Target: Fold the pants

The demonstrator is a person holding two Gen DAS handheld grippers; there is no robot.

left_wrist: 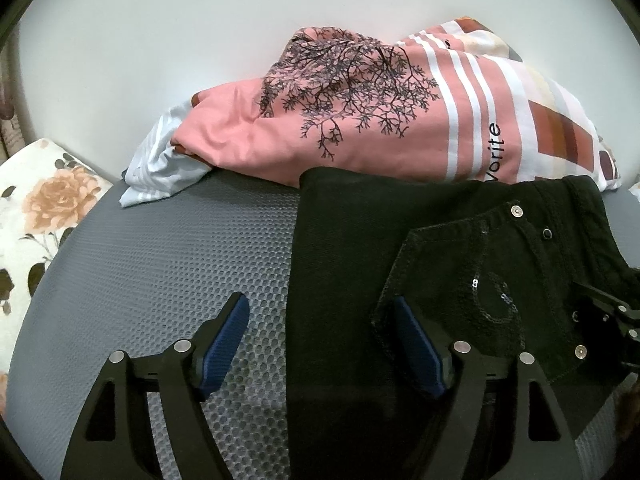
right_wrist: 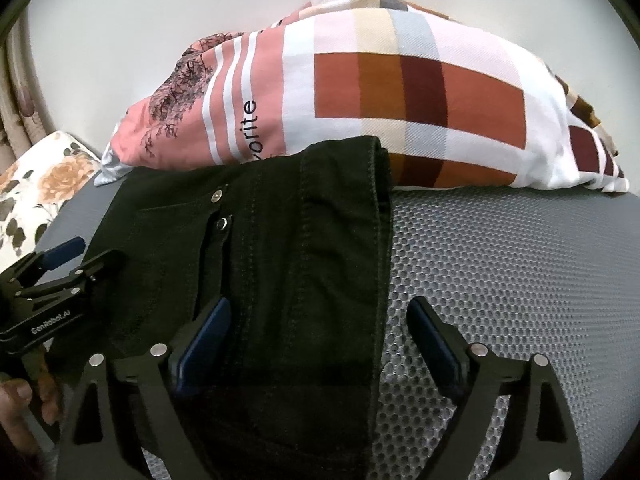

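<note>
Black pants lie folded lengthwise on the grey mesh mat, with a sequinned back pocket and metal rivets facing up. My left gripper is open, straddling the pants' left edge low over the cloth. In the right wrist view the pants run from the bottom to the pillow. My right gripper is open, straddling their right edge. The left gripper shows at the left of that view, held in a hand.
A pink and checked pillow lies behind the pants, touching their far end; it also shows in the right wrist view. A floral cushion sits at the left. A plain wall stands behind. Grey mat lies to the right.
</note>
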